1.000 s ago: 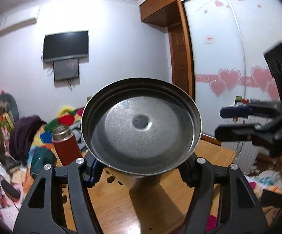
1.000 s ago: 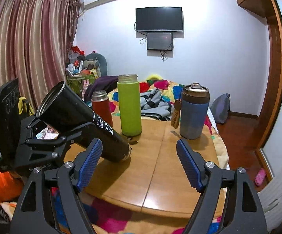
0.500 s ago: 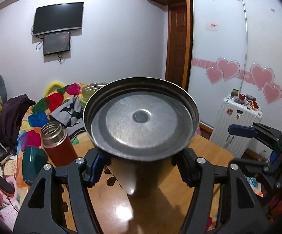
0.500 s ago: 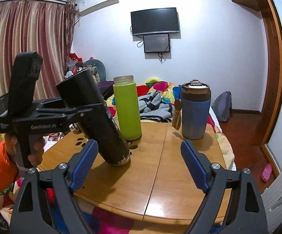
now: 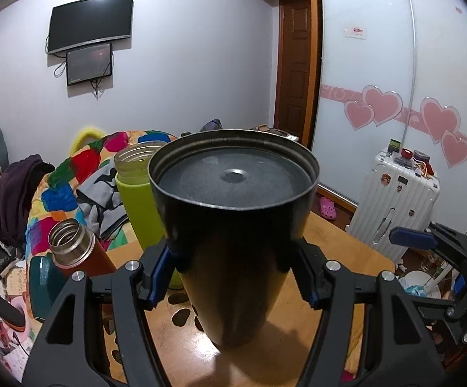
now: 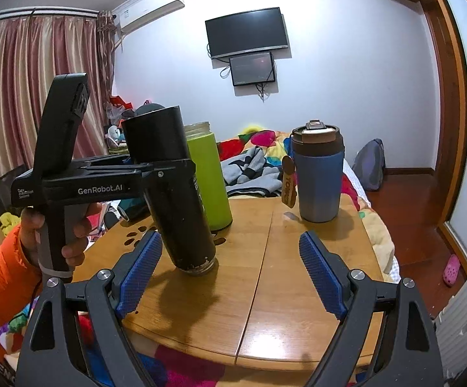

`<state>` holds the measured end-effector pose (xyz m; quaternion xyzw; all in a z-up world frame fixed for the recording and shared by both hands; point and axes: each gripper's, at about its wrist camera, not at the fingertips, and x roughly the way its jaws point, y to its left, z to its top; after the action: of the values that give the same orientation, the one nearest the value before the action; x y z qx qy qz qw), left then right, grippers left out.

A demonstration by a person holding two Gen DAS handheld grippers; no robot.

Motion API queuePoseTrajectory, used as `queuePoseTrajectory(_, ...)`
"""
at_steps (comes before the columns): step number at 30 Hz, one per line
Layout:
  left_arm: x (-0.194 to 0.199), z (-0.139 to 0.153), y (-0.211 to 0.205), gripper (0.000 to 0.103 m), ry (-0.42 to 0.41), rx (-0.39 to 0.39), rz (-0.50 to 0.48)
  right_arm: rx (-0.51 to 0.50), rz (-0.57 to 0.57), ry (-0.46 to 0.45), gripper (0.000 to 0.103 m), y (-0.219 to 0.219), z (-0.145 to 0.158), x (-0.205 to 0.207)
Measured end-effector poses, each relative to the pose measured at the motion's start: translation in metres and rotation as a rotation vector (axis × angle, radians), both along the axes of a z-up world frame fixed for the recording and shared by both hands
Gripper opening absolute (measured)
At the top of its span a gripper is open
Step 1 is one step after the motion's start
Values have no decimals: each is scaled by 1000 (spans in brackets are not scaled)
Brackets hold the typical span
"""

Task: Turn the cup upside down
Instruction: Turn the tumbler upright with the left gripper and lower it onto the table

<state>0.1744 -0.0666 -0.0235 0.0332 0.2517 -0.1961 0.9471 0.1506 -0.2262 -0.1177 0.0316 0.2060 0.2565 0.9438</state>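
Observation:
The black metal cup [image 5: 233, 258] stands nearly upside down, its recessed base up and its mouth end on the wooden table [image 6: 265, 274]. It leans slightly in the right wrist view [image 6: 175, 206]. My left gripper [image 5: 231, 272] is shut on the cup's body; it also shows in the right wrist view [image 6: 165, 169]. My right gripper [image 6: 230, 274] is open and empty, in front of the cup over the table's near side; it appears at the right edge of the left wrist view [image 5: 427, 245].
A green bottle [image 6: 209, 174] stands just behind the cup. A blue tumbler [image 6: 319, 171] stands at the far right of the table. A red flask [image 5: 75, 251] stands left of the cup. A bed with colourful bedding lies behind; a white suitcase [image 5: 394, 203] stands to the right.
The left gripper has turned the cup from lying nearly level to nearly upright with its base up, and lowered its mouth end onto the table. The right gripper stayed open.

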Motion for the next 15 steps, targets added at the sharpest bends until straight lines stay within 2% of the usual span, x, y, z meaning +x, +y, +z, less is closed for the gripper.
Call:
queuePoseTrajectory(4,7,0,7,64,23,-37,8,9,-1,6,85,0,-1,-1)
queuePoseTrajectory(10,5,1,9,64,7,-18,13,5,-3,7,85,1,-1,0)
queuePoseTrajectory(15,-3,2,14,64,-2,-44,22,-3,1,-5,85,6,3,-2)
